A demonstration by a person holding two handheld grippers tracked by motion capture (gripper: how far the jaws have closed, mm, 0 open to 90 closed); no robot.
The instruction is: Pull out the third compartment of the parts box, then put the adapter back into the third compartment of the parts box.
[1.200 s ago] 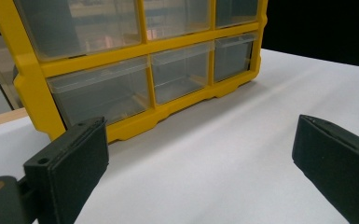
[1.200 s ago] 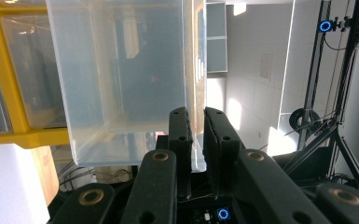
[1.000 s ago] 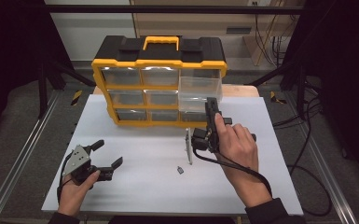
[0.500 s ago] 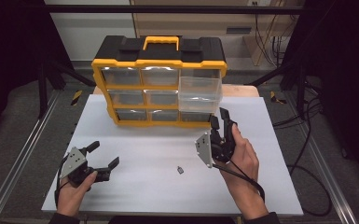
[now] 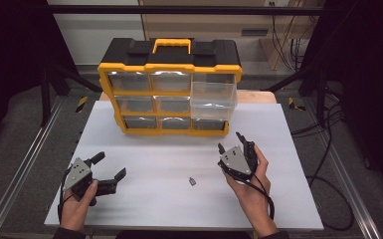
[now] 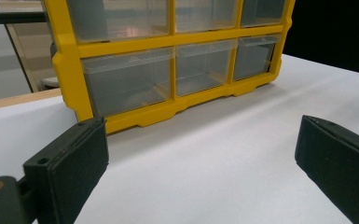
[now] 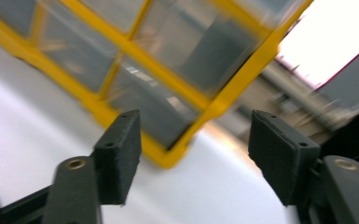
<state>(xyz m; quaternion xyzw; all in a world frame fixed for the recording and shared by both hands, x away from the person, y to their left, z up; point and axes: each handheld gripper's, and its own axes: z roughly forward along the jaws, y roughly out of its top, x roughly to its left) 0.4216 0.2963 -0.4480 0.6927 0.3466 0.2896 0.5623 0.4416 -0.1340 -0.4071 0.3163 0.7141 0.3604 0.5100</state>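
Small dark part lies loose on the white table between two open tongs

Small dark part [image 5: 192,181] sits alone on the white table [image 5: 179,209], in front of the yellow and black drawer cabinet [image 5: 169,89] and well clear of it. It lies nearer the right tongs [image 5: 231,141] than the left tongs [image 5: 110,166], and neither touches it.

Right tongs have just been opening, with nothing between the jaws. From above, the person's right hand [image 5: 248,191] holds them just right of the part, jaws pointing up toward the cabinet. In the right gripper view the two black pads stand apart and frame a blurred, tilted corner of the cabinet's yellow frame [image 7: 177,156].

Left tongs rest low near the table's front left corner in the left hand [image 5: 77,206], jaws spread wide and empty. The left gripper view looks along the table to the cabinet's bottom row of clear drawers [image 6: 168,74].

One clear drawer [image 5: 214,99], in the right column of the cabinet, is pulled out toward the person. What is in it I cannot make out
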